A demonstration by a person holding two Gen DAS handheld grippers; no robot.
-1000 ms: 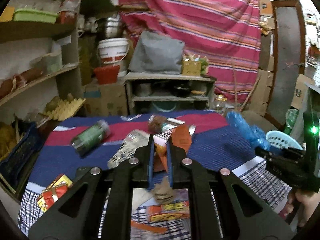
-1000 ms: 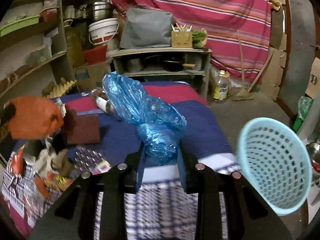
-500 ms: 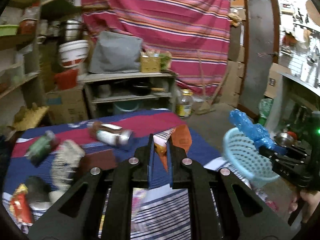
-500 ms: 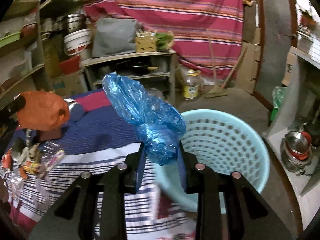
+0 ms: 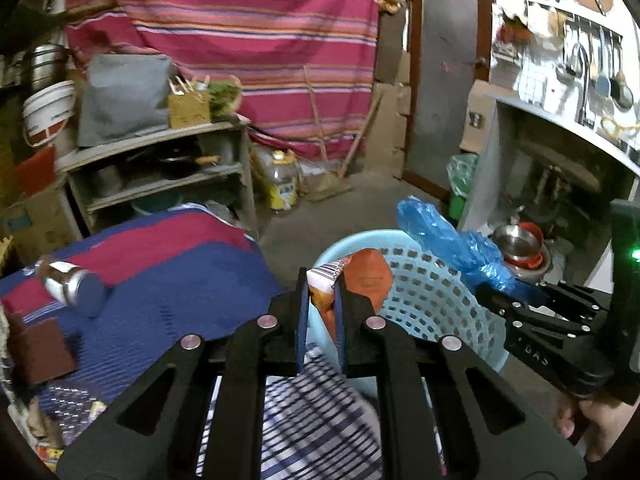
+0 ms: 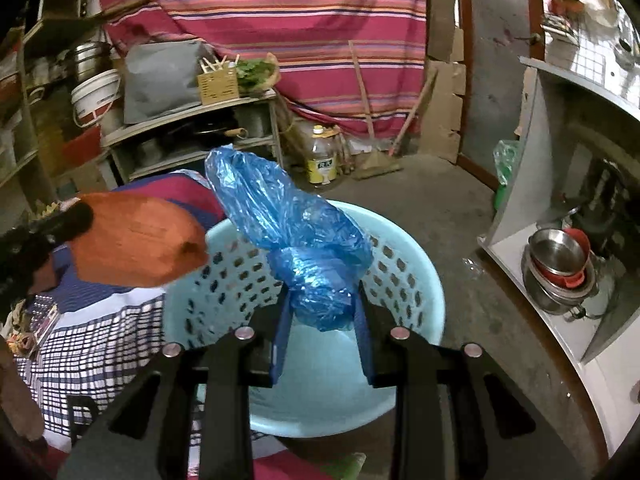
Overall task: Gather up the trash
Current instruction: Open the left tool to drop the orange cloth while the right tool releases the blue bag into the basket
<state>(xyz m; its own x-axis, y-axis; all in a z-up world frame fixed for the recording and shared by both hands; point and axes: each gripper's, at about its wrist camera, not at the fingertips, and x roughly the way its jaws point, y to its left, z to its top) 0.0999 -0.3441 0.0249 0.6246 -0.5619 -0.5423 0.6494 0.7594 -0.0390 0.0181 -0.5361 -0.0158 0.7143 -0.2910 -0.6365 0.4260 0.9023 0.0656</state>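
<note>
Two grippers, one basket, two pieces of trash in grip. Left gripper (image 5: 320, 280) closed down to a narrow gap on one orange wrapper (image 5: 366, 276), held at the near rim of the light blue basket (image 5: 432, 304). Right gripper (image 6: 320, 300) clamped, at a wider gap, on one crumpled blue plastic bag (image 6: 296, 236), held above the basket (image 6: 416, 292) opening.

On the blue and red cloth (image 5: 180, 280) left of the basket: one jar (image 5: 68, 284) lying on its side, one brown pad (image 5: 38, 350), a few small wrappers (image 5: 64, 412) at the near left edge, too blurred to count.

Left wrist view only: the jar, the brown pad, the right gripper (image 5: 486, 290) seen from the side with the bag (image 5: 452, 240) over the basket's far rim, and a hand (image 5: 592, 424) under it. Right wrist view only: the basket's floor, the orange wrapper (image 6: 136, 240) as a blurred shape at the basket's left rim, one oil bottle (image 6: 322, 156) beyond the basket, stacked metal bowls (image 6: 560, 264) to the basket's right.
</note>
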